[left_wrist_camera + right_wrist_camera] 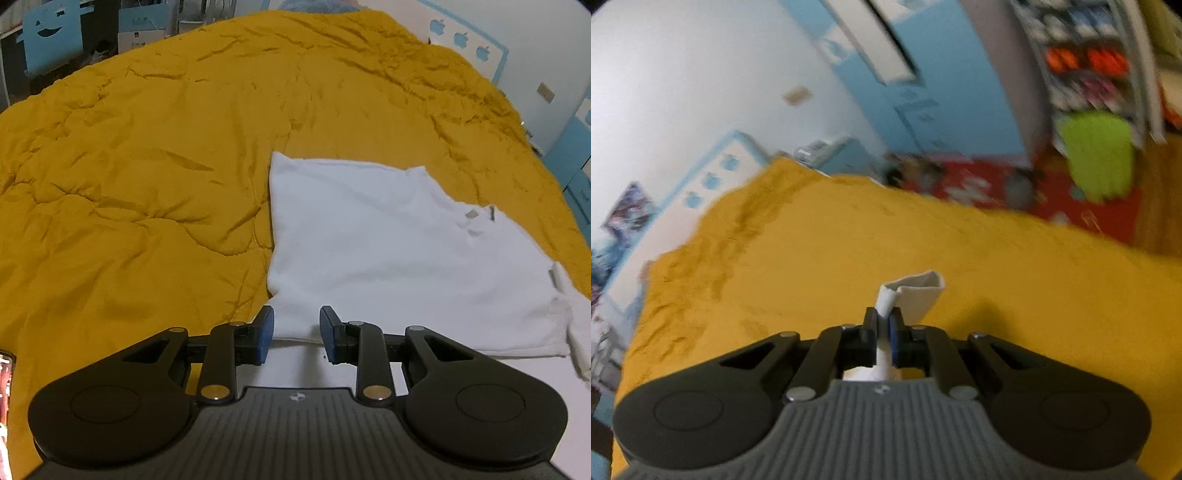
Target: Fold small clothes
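**White garment half-spread on the mustard quilt, one corner pinched up**

White garment (pixel 388 251) lies mostly flat on a rumpled mustard-yellow quilt (pixel 140 177) that covers the whole bed, toward the right side of the bed as the left wrist camera sees it. Its far edge is squared off, its left edge runs straight toward the camera, and its right side bunches into thicker folds near the picture's edge. A small grey tag shows near the neckline.

The left gripper (pixel 297 330) hangs over the near edge of the cloth with its blue pads parted; white fabric shows in the gap between them, but the pads do not press on it, so nothing is gripped there.

The right gripper (pixel 885 325) is clenched on a piece of the white garment (pixel 916 295): a narrow strip of cloth runs between the closed fingers, and a folded flap sticks out beyond the tips, lifted above the quilt (pixel 1015 280). That view is smeared with motion blur. Behind the bed stand pale walls with blue trim, a blurred shelf unit (pixel 1086 66) and a red mat (pixel 1071 199) on the floor.
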